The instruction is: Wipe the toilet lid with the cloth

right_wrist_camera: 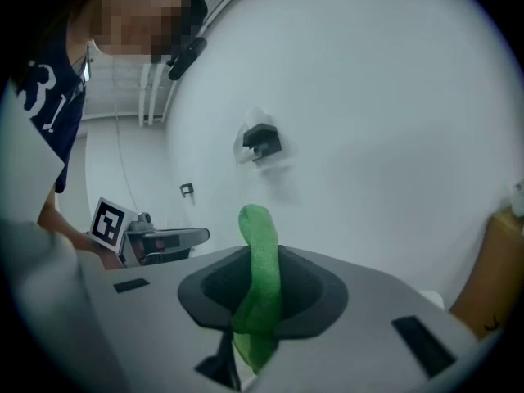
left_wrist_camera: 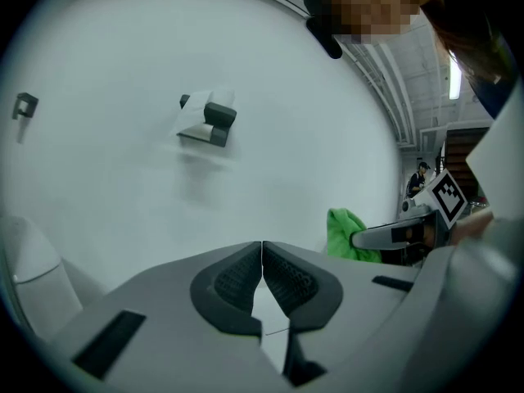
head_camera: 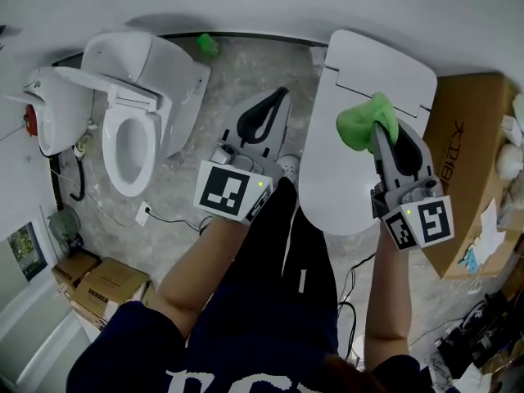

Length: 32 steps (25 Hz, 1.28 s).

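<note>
A white toilet lid (head_camera: 352, 178), closed flat, fills the right of the head view. My right gripper (head_camera: 377, 129) is over its far half, shut on a bright green cloth (head_camera: 356, 128) that bunches past the tips. In the right gripper view the cloth (right_wrist_camera: 259, 228) stands pinched between the dark pads (right_wrist_camera: 214, 289) of that gripper (right_wrist_camera: 260, 259). My left gripper (head_camera: 281, 97) hangs over the floor just left of the lid, shut and empty. In the left gripper view its pads (left_wrist_camera: 233, 281) meet tip to tip on that gripper (left_wrist_camera: 262, 254), and the cloth (left_wrist_camera: 345, 232) shows to the right.
A second toilet (head_camera: 131, 129) with its seat ring exposed stands at the left. A cardboard box (head_camera: 467, 154) flanks the lid on the right. More boxes (head_camera: 98, 289) sit at the lower left. A small green object (head_camera: 206, 45) lies by the far wall. Cables run along the floor.
</note>
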### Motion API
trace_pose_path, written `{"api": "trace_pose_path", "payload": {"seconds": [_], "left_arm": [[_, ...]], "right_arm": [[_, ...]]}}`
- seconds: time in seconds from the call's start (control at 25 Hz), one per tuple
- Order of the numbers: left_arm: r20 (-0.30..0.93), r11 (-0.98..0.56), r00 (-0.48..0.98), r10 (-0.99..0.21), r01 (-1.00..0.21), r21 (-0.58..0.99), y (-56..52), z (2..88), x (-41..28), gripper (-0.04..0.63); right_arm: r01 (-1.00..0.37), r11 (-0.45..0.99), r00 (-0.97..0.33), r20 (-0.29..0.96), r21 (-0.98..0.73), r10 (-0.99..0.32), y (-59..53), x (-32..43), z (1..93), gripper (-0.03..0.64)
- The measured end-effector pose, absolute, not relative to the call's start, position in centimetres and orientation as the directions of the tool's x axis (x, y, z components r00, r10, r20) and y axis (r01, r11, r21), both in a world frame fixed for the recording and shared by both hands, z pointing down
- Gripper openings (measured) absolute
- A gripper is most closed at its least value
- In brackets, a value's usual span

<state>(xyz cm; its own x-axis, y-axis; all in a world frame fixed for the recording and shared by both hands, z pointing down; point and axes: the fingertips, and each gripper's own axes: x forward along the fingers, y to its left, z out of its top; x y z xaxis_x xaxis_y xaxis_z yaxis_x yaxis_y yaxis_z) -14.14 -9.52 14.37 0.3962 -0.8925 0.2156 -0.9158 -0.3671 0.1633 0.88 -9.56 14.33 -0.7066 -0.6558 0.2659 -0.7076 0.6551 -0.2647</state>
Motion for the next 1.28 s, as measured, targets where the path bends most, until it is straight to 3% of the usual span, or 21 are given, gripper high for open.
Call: {"api": "trace_pose_path", "payload": {"seconds": [0.28,0.52,0.8,0.92,1.12,1.28], "left_arm": [[0.231,-0.357,0.397,-0.888,-0.913,0.195,-12.2,22.9,-14.9,0.021],[0.287,-0.368,0.415,-0.863,-0.907,0.205,-12.6,29.3,-15.0,0.021],[0.312,-0.333,0.394,-0.864,-0.914,0.233,-13.3,33.7,-16.0,0.021],[0.315,-0.32,0.384,-0.868,-0.918,0.237,-13.6,34.8,-16.4,0.021],[0.317,-0.314,0.378,-0.87,-0.92,0.237,-13.8,35.6,-16.9,0.021],[0.323,-0.313,0.379,-0.867,-0.919,0.238,-13.8,36.1,-17.0,0.021]], "right_arm": [[-0.551,0.711,-0.825,0.415,-0.436,-0.385,-12.4,-3.6,30.2,0.1],[-0.517,0.685,-0.819,0.529,-0.513,-0.221,-14.8,-5.9,43.4,0.101],[-0.608,0.744,-0.686,0.655,-0.278,-0.316,-18.4,-5.1,49.2,0.146],[-0.632,0.737,-0.664,0.656,-0.238,-0.358,-19.3,-4.7,49.9,0.275],[-0.675,0.722,-0.652,0.585,-0.155,-0.483,-20.0,-4.1,46.9,0.295],[-0.663,0.742,-0.649,0.571,-0.101,-0.503,-19.1,-5.0,45.6,0.282]]}}
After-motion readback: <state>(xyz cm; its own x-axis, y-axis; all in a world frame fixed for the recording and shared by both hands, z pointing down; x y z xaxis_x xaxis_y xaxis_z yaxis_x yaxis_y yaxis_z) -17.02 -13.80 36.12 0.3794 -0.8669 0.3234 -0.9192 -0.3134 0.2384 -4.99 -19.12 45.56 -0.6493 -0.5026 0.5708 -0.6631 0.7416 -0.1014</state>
